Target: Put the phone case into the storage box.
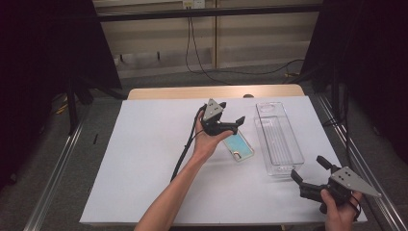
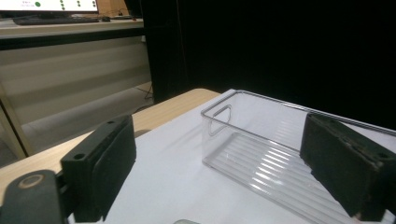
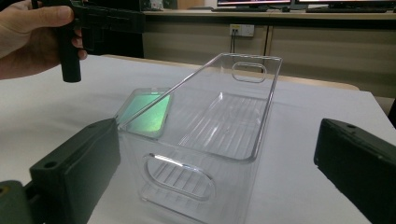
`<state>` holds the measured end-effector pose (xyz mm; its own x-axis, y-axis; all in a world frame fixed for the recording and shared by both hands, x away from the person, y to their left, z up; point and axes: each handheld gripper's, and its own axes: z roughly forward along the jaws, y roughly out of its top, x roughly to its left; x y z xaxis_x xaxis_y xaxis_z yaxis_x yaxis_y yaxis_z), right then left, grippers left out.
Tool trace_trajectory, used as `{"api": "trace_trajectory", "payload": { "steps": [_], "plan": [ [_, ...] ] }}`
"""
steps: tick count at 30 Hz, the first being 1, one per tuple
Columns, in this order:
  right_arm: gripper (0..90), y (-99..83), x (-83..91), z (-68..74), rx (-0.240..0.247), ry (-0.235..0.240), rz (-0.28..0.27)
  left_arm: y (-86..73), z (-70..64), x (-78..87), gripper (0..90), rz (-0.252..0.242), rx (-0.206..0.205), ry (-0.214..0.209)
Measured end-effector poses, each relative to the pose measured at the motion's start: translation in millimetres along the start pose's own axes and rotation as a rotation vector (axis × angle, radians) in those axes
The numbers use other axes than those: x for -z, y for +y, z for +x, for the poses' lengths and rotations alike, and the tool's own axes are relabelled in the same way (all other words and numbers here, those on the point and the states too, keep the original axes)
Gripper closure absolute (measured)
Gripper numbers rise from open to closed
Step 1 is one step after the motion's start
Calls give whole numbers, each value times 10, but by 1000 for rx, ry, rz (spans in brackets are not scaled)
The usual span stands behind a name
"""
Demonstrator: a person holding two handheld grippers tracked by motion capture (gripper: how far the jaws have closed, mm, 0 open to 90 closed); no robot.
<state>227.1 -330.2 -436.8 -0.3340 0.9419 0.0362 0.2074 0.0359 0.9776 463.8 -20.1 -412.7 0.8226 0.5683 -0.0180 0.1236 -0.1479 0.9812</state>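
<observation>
Hovering with jaws spread, the left gripper (image 1: 230, 124) and right gripper (image 1: 310, 171) hold nothing — a careless reach could knock the clear bin (image 1: 279, 139) or scrape the phone (image 1: 239, 147).

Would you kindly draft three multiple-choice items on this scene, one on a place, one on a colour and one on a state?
1. Where does the phone case lie?
A. inside the clear plastic bin
B. on the white sheet beside the bin
C. on the floor

2. What colour is the case's face?
A. teal-green
B. red
C. black

3. How is the right gripper?
A. shut on the bin
B. shut on the case
C. open, holding nothing

Answers: 1 B, as the high view shows the case flat outside the bin's wall, below the left gripper; 2 A, as the right gripper view shows a greenish sheen; 3 C, as its fingers stand wide apart, short of the bin.
</observation>
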Motion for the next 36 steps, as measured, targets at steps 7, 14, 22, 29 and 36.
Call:
{"api": "trace_trajectory", "payload": {
  "steps": [7, 14, 22, 29, 36],
  "plan": [
    [0, 4, 4, 8, 3, 3, -1, -41, 39, -25, 226, 21, 17, 7],
    [1, 5, 4, 10, 2, 5, -2, -14, 69, 23, 536, 58, 31, -50],
    [1, 4, 2, 8, 2, 10, -1, -3, 106, 35, 730, 61, 64, -77],
    [1, 2, 9, 5, 4, 8, 0, 22, 73, -29, 887, 128, 63, -112],
    [2, 3, 10, 5, 5, 9, 1, 54, 43, -102, 900, 206, 54, -143]
  ]
}}
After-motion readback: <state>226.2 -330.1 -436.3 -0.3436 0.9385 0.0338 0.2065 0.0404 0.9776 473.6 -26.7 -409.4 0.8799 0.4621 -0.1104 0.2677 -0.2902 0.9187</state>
